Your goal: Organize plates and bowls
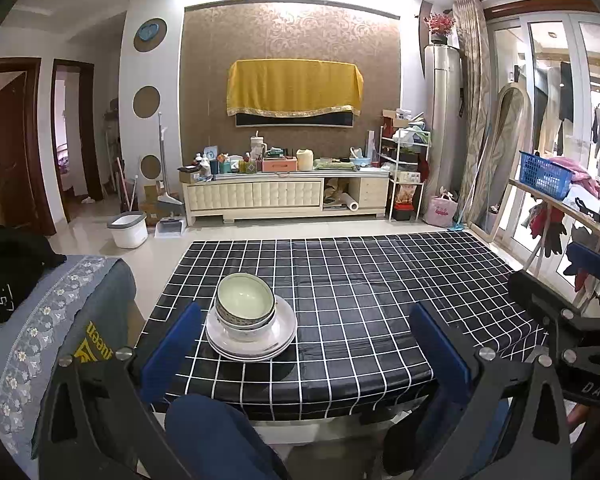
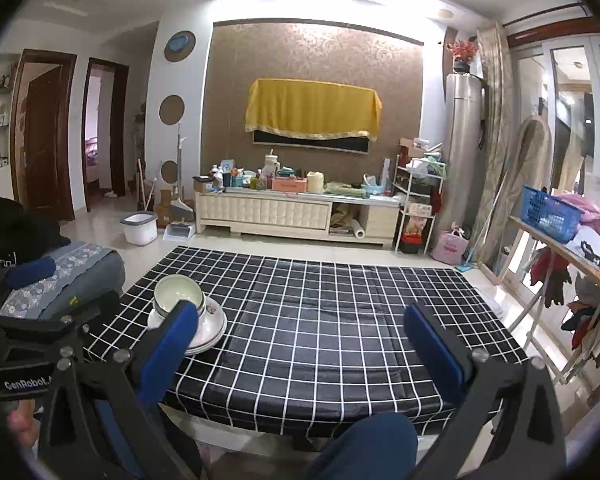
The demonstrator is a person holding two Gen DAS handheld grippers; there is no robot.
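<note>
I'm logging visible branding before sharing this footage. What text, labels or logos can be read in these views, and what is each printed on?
"GenRobot." on the left hand-held gripper.
"DAS" on the right hand-held gripper.
Yellow lettering on the grey cloth: upside down, not readable.
White mark on the black garment: a pattern, no readable word.
Labels on the TV cabinet clutter: too small.

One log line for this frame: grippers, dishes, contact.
left gripper: open, empty | right gripper: open, empty | bowls: nested on stacked plates | tablecloth: otherwise bare | contact: none

Bright ceiling glare, fisheye-bent edges, dark vignetted corners, slight softness.
</note>
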